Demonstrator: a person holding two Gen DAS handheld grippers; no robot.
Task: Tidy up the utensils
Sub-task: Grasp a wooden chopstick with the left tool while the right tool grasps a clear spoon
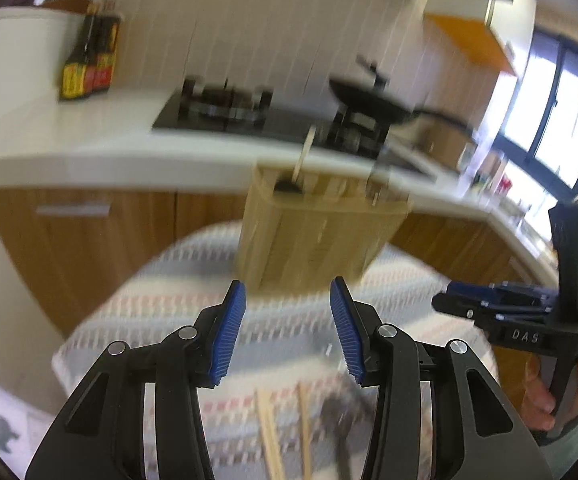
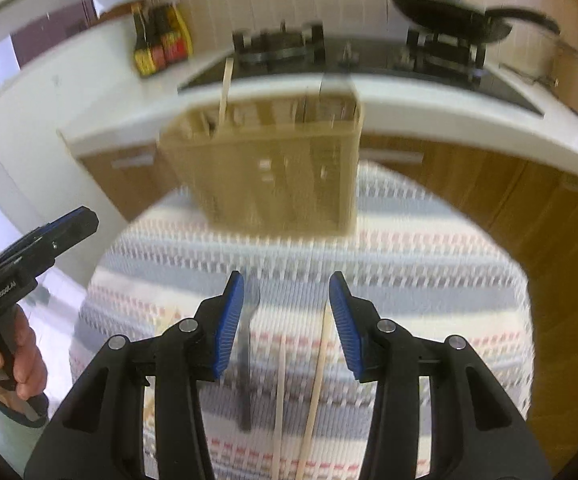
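A wooden utensil holder (image 1: 313,228) stands at the far side of a striped cloth-covered table (image 1: 169,300); it also shows in the right wrist view (image 2: 265,168), with one chopstick (image 2: 224,92) standing in it. My left gripper (image 1: 287,330) is open and empty above the cloth, short of the holder. Two chopsticks (image 1: 273,436) and a dark utensil (image 1: 339,412) lie below it. My right gripper (image 2: 286,322) is open and empty above two chopsticks (image 2: 317,372) and a dark utensil (image 2: 245,360) on the cloth (image 2: 429,280). The right gripper shows in the left wrist view (image 1: 453,300), apparently shut.
Behind the table runs a white kitchen counter (image 1: 89,148) with a black gas hob (image 1: 225,112), a black pan (image 1: 369,100) and sauce bottles (image 1: 89,60). Brown cabinets (image 1: 89,240) stand below. The left gripper's tip shows at the left in the right wrist view (image 2: 71,226).
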